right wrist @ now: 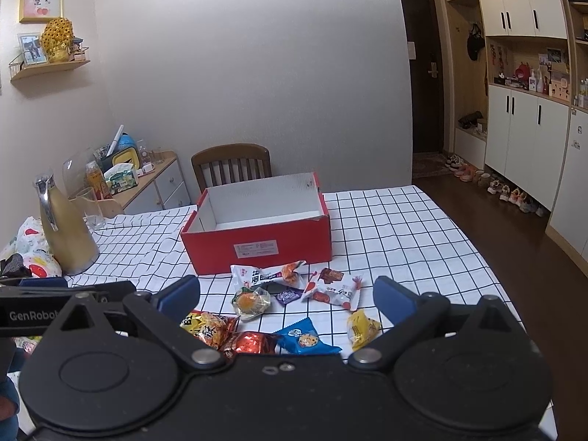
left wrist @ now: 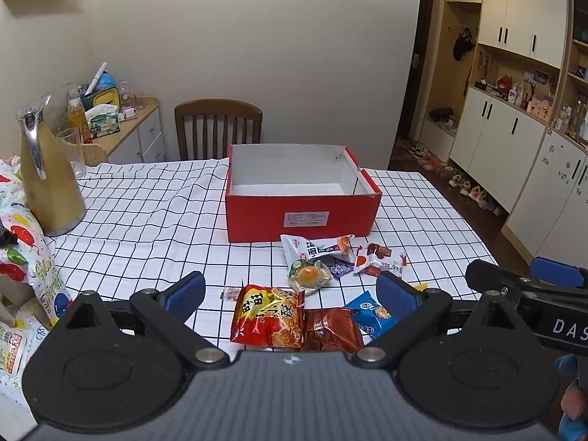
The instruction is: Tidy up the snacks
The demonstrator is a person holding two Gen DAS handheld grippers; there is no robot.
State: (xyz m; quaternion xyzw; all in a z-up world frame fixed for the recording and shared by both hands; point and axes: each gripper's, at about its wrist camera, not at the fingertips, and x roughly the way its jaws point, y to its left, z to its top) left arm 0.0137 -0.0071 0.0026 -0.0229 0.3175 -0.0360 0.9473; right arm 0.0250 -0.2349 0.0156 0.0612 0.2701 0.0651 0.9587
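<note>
Checked tablecloth (left wrist: 147, 213) carries a loose pile of snacks (left wrist: 305, 294) just in front of the empty red box (left wrist: 301, 217). Your left gripper (left wrist: 290, 294) and right gripper (right wrist: 286, 296) both hover wide open, holding nothing, so you seem at the first pick: lower one onto a packet and close.

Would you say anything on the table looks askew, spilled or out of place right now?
Nothing is spilled or damaged. The snack packets lie scattered loose on the checked tablecloth in front of the red box, which looks empty inside. The cloth is rumpled toward the pitcher.
</note>
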